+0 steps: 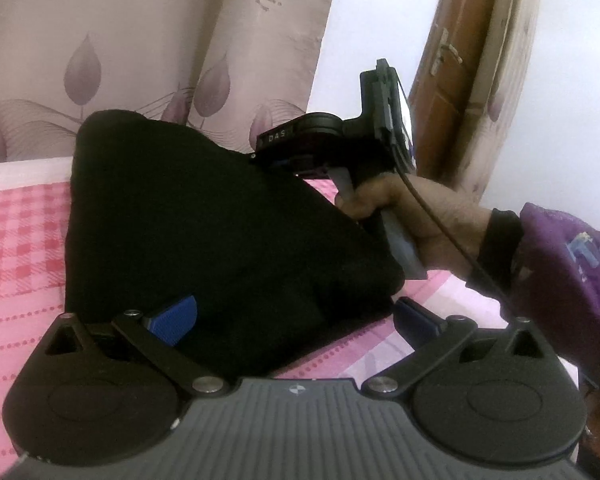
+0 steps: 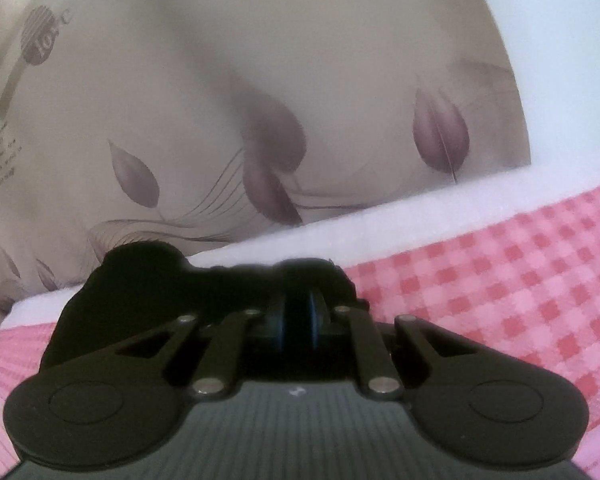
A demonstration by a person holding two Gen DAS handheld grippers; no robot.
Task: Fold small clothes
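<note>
Left wrist view shows the black garment (image 1: pixel 220 216) on the pink checked bed (image 1: pixel 20 232), lifted at one corner by the right gripper (image 2: pixel 298 314), jaws pinching it; the left gripper (image 1: pixel 296 316) waits spread, so the fold seems underway; next, carry the corner across.

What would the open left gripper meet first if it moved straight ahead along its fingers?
Most likely the black garment, which lies between the left gripper fingers; the right gripper holds its far edge. Depth is uncertain.
</note>
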